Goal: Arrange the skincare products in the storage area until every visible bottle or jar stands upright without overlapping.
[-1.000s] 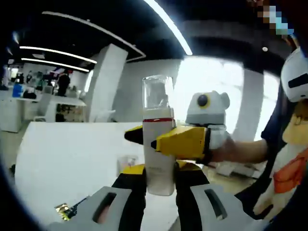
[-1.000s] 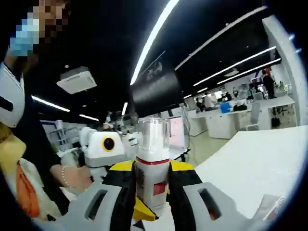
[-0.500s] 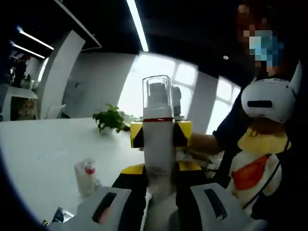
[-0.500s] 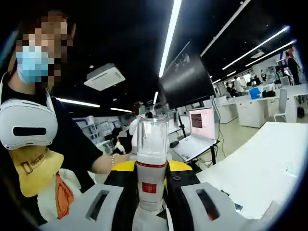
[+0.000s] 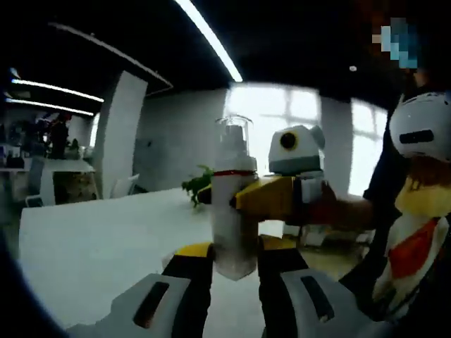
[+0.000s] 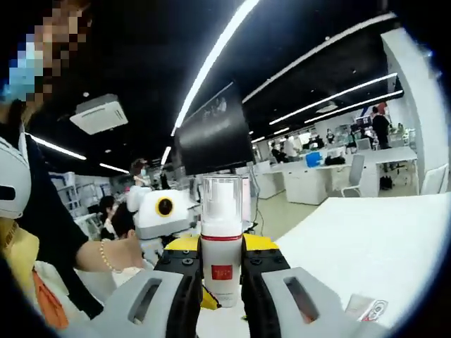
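Above the white table point(image 5: 91, 246), both tongs point(image 5: 236, 271) point(image 6: 220, 292) clamped on one bottle point(image 6: 220, 246), sachet point(image 6: 366, 308) in right gripper view.

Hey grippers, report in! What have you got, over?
Left gripper and right gripper both shut on one white pump bottle. Bottle upright, held above white table. Nothing in the way.
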{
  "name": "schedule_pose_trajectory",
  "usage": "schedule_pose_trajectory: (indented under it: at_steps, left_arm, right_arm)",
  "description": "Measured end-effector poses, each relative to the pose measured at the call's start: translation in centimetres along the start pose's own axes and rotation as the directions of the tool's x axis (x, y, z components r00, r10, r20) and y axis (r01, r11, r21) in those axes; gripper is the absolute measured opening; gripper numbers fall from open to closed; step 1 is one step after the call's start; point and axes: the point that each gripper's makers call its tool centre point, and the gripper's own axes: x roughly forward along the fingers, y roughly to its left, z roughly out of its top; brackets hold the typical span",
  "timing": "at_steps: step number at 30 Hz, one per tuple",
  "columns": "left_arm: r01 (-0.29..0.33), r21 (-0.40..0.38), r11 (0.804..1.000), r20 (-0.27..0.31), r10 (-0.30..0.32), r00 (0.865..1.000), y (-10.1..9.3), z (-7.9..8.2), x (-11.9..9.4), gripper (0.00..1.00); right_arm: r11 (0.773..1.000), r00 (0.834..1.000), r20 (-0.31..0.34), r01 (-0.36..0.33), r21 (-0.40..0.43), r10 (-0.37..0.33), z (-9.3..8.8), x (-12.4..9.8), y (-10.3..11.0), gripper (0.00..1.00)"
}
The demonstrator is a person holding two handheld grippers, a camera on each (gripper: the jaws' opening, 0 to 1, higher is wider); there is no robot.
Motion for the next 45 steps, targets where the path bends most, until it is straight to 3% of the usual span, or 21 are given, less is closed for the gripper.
schedule_pose_trajectory:
  at_steps: [1,2,3,5,8,12,13,16,18,19,23,25,26,27,28,30,31,34,37,42,45]
  left_arm:
    - [-0.064,0.050,0.997,0.002,0.064,0.998,0.5,0.2,0.1,0.24]
    - [-0.149,0.143,0.978,0.009,0.150,0.989,0.8,0.4,0.3,0.24]
    - [-0.186,0.188,0.964,0.012,0.187,0.982,1.0,0.6,0.4,0.24]
    - [-0.300,0.258,0.919,0.043,0.299,0.953,1.3,1.1,0.5,0.27]
    - [-0.407,0.226,0.885,0.087,0.398,0.913,1.1,1.3,0.6,0.32]
    - [-0.517,0.185,0.835,0.117,0.504,0.856,2.2,1.4,-0.2,0.24]
    - [-0.511,0.187,0.839,0.104,0.500,0.860,2.1,1.2,-0.1,0.27]
    - [-0.540,0.209,0.815,0.107,0.530,0.841,1.9,1.0,-0.1,0.26]
    - [-0.535,0.198,0.821,0.105,0.525,0.845,2.1,0.8,0.0,0.26]
    - [-0.511,0.153,0.846,0.092,0.502,0.860,2.0,0.4,0.2,0.25]
    - [-0.413,0.116,0.903,0.068,0.408,0.910,1.4,0.0,0.9,0.24]
    - [-0.379,0.108,0.919,0.056,0.375,0.926,1.2,-0.3,1.2,0.24]
    - [-0.324,0.132,0.937,0.041,0.321,0.946,0.6,-0.6,1.8,0.24]
    - [-0.304,0.133,0.943,0.037,0.302,0.953,0.3,-0.8,2.0,0.24]
    - [-0.244,0.107,0.964,0.025,0.242,0.970,-0.3,-1.2,2.5,0.24]
    - [-0.179,0.112,0.977,0.023,0.177,0.984,-1.1,-1.7,3.1,0.24]
    - [-0.107,0.126,0.986,0.003,0.107,0.994,-1.9,-2.3,3.6,0.24]
    - [-0.004,0.130,0.991,-0.006,0.004,1.000,-3.0,-3.0,4.3,0.24]
    - [0.146,0.103,0.984,-0.006,-0.146,0.989,-4.8,-3.7,4.9,0.24]
    - [0.200,0.140,0.970,-0.021,-0.199,0.980,-5.1,-5.2,6.1,0.24]
    - [0.263,0.132,0.956,-0.044,-0.260,0.965,-5.9,-6.3,6.6,0.24]
  right_arm:
    - [0.997,0.998,0.013,0.060,-0.042,-0.060,0.2,0.1,-0.5,0.19]
    - [0.992,0.994,0.023,0.109,-0.066,-0.108,0.3,0.1,-0.7,0.19]
    - [0.989,0.991,0.040,0.130,-0.078,-0.127,0.5,0.2,-0.7,0.19]
    - [0.981,0.980,0.107,0.179,-0.079,-0.170,1.1,0.4,-0.3,0.19]
    - [0.968,0.968,0.152,0.219,-0.122,-0.199,1.2,0.5,-0.2,0.19]
    - [0.944,0.965,0.138,0.248,-0.216,-0.222,0.4,0.3,0.1,0.19]
    - [0.941,0.966,0.136,0.247,-0.232,-0.220,0.2,0.4,0.3,0.19]
    - [0.938,0.963,0.138,0.257,-0.234,-0.229,0.1,0.1,0.1,0.19]
    - [0.940,0.963,0.134,0.259,-0.222,-0.234,-0.1,-0.2,-0.2,0.20]
    - [0.941,0.964,0.131,0.258,-0.220,-0.233,-0.3,-0.3,-0.3,0.20]
    - [0.948,0.972,0.118,0.224,-0.227,-0.202,-0.7,-0.7,-0.6,0.21]
    - [0.953,0.981,0.109,0.182,-0.241,-0.160,-0.9,-1.0,-0.6,0.22]
    - [0.956,0.982,0.093,0.180,-0.233,-0.162,-1.1,-1.1,-0.8,0.22]
    - [0.958,0.985,0.076,0.171,-0.230,-0.157,-1.3,-1.6,-1.1,0.23]
    - [0.960,0.990,0.053,0.140,-0.241,-0.131,-1.6,-1.7,-1.0,0.23]
    - [0.970,0.996,-0.006,0.083,-0.227,-0.087,-2.6,-2.6,-1.2,0.25]
    - [0.974,0.997,-0.028,0.070,-0.215,-0.077,-2.9,-3.1,-1.4,0.25]
    - [0.979,0.998,-0.068,-0.010,-0.203,-0.004,-3.6,-4.6,-1.5,0.26]
    - [0.972,0.993,-0.105,-0.077,-0.223,0.055,-3.9,-6.0,-1.6,0.26]
    - [0.952,0.983,-0.154,-0.141,-0.271,0.102,-4.1,-7.2,-1.5,0.25]
    - [0.940,0.970,-0.190,-0.203,-0.274,0.154,-4.3,-8.1,-1.8,0.25]
